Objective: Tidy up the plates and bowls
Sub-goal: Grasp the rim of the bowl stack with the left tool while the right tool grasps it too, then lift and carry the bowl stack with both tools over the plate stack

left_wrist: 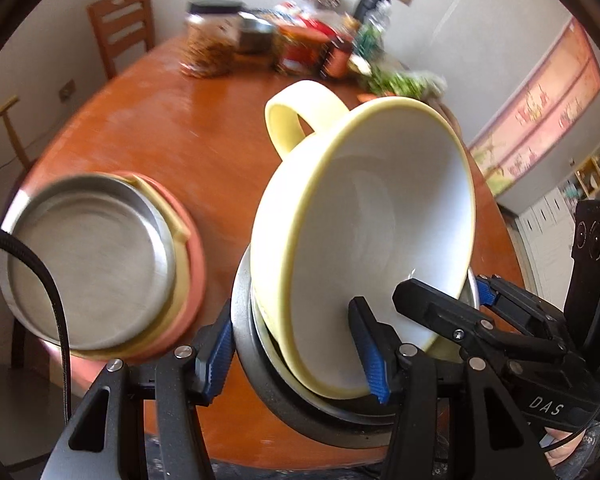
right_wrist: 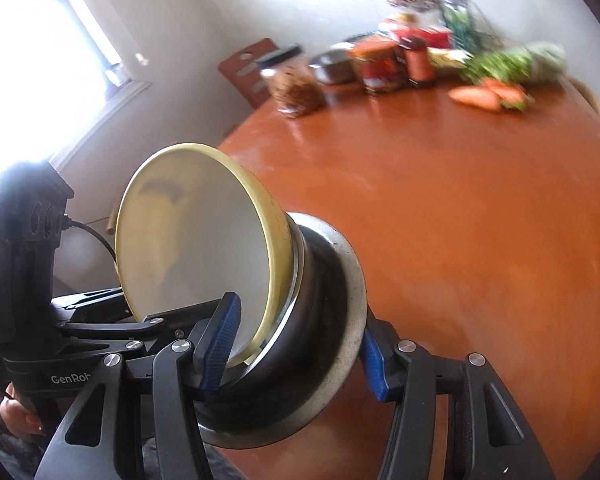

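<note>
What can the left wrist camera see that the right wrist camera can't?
Only the left wrist view shows the plate stack and the cream bowl's handle. Only the right wrist view shows the bright window and carrots. Both show the cream bowl nested in a steel bowl, gripped by both grippers, and the jars.

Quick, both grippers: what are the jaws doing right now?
Left gripper: shut on the nested bowl stack.
Right gripper: shut on the same stack, opposite edge.
</note>
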`<state>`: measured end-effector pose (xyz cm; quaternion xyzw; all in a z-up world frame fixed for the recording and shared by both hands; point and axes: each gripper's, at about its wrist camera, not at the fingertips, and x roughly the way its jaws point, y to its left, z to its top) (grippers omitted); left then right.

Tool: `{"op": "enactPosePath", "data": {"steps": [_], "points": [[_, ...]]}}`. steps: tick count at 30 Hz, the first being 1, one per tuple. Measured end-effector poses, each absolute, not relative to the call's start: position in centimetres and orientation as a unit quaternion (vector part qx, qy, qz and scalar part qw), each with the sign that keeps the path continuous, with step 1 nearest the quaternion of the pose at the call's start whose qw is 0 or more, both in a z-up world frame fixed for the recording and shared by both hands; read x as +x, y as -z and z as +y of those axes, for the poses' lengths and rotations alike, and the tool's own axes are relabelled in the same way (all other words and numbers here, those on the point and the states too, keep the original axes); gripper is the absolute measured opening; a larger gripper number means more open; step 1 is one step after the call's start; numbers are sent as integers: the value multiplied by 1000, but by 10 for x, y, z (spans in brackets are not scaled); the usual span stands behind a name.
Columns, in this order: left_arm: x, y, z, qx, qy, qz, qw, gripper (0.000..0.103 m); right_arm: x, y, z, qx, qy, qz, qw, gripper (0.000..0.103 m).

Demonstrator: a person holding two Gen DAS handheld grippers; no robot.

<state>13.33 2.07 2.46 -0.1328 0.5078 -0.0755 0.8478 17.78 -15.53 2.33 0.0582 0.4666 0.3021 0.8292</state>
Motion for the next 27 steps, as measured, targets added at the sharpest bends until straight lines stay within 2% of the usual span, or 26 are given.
{"op": "enactPosePath", "data": {"steps": [10, 16, 27], "points": [[126, -66, 111, -132, -14, 480, 867, 55, 207, -55, -47, 36, -388, 443, 807, 58], [126, -60, 143, -142, -47, 491, 858, 56, 213, -46, -1, 28, -421, 457, 783, 58], [149, -32, 156, -140, -58, 512, 845, 56, 235, -8, 20, 29, -419, 503, 756, 58]]}}
